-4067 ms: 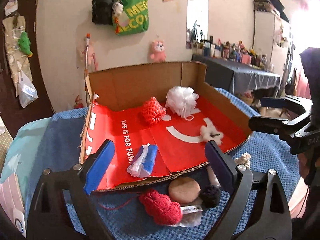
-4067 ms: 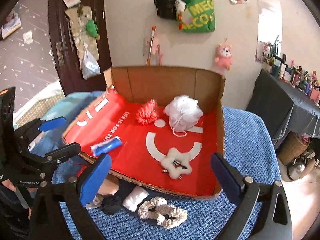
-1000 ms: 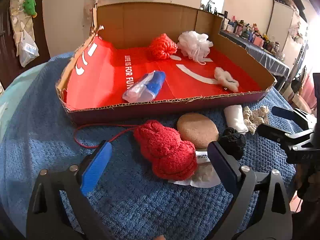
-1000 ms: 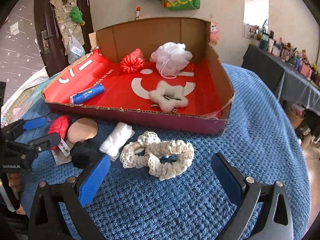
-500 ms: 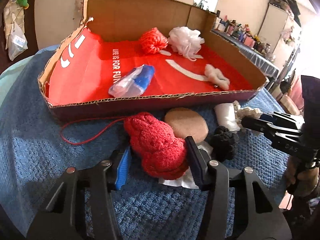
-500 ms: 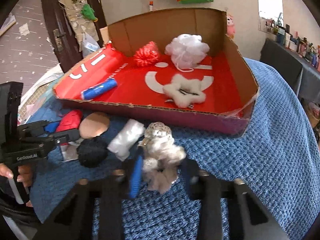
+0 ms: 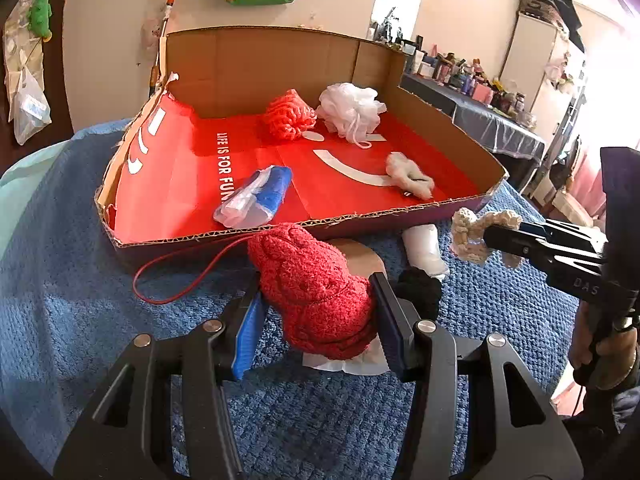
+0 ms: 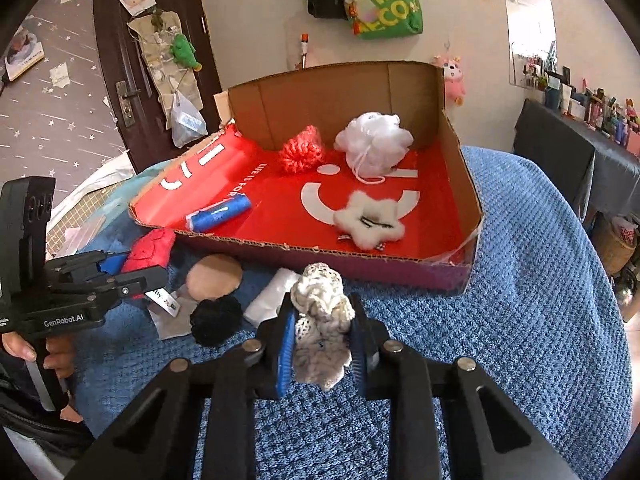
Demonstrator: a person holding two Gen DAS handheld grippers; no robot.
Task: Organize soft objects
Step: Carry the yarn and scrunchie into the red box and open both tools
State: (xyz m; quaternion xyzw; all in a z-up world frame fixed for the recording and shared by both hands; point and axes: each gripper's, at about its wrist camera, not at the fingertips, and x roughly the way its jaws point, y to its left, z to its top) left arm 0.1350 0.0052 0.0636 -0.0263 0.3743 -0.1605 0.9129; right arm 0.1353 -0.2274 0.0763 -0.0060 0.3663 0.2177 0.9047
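Note:
My left gripper (image 7: 316,300) is shut on a red fluffy toy (image 7: 308,284) with a red cord, lifted just in front of the cardboard tray (image 7: 280,236). My right gripper (image 8: 322,320) is shut on a cream crochet scrunchie (image 8: 320,312), held above the blue blanket; it also shows in the left wrist view (image 7: 476,232). The red-lined tray (image 8: 360,268) holds an orange knit ball (image 8: 302,152), a white mesh puff (image 8: 374,144), a white star plush (image 8: 370,218) and a blue-and-white roll (image 8: 218,214).
On the blue blanket (image 8: 520,280) before the tray lie a tan round sponge (image 8: 214,276), a black pom-pom (image 8: 216,320), a white roll (image 8: 270,296) and a paper tag (image 8: 164,304). A dark table with bottles (image 7: 480,116) stands at the right.
Both grippers have closed: the left on the red fluffy toy, the right on the cream scrunchie. Both objects are now lifted slightly off the blanket.

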